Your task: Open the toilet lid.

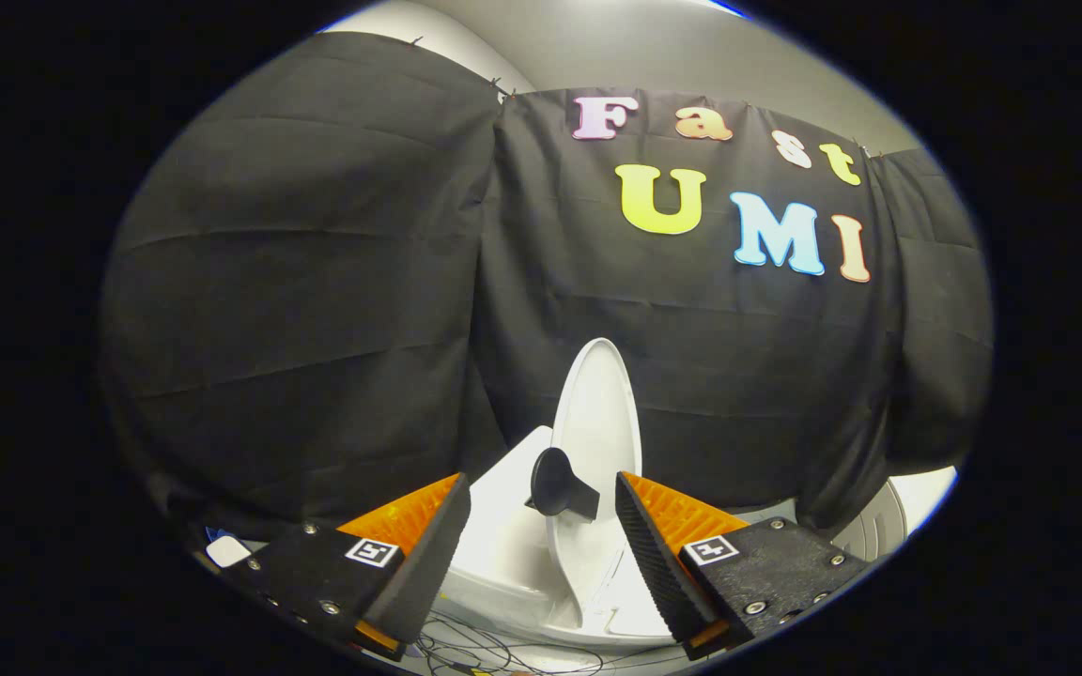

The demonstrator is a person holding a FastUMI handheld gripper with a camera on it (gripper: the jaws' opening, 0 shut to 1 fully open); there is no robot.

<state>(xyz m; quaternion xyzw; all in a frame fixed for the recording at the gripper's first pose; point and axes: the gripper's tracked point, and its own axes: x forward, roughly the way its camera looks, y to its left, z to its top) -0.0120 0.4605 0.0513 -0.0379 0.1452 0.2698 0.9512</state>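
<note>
- The white toilet lid (597,413) stands raised, nearly upright, just ahead of the tool (541,554) and between its fingers.
- A black knob (558,483) sticks out from the lid.
- The tool is spread, gripping nothing.
- Thin cables (475,650) lie on the floor below.

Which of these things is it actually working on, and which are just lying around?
Part of the job:
- toilet lid, raised upright
- black knob on the lid, between and just beyond the fingers
- toilet
- hand-held gripper, open, touching nothing

Just lying about:
- loose cables below the fingers
- black cloth wall
</note>
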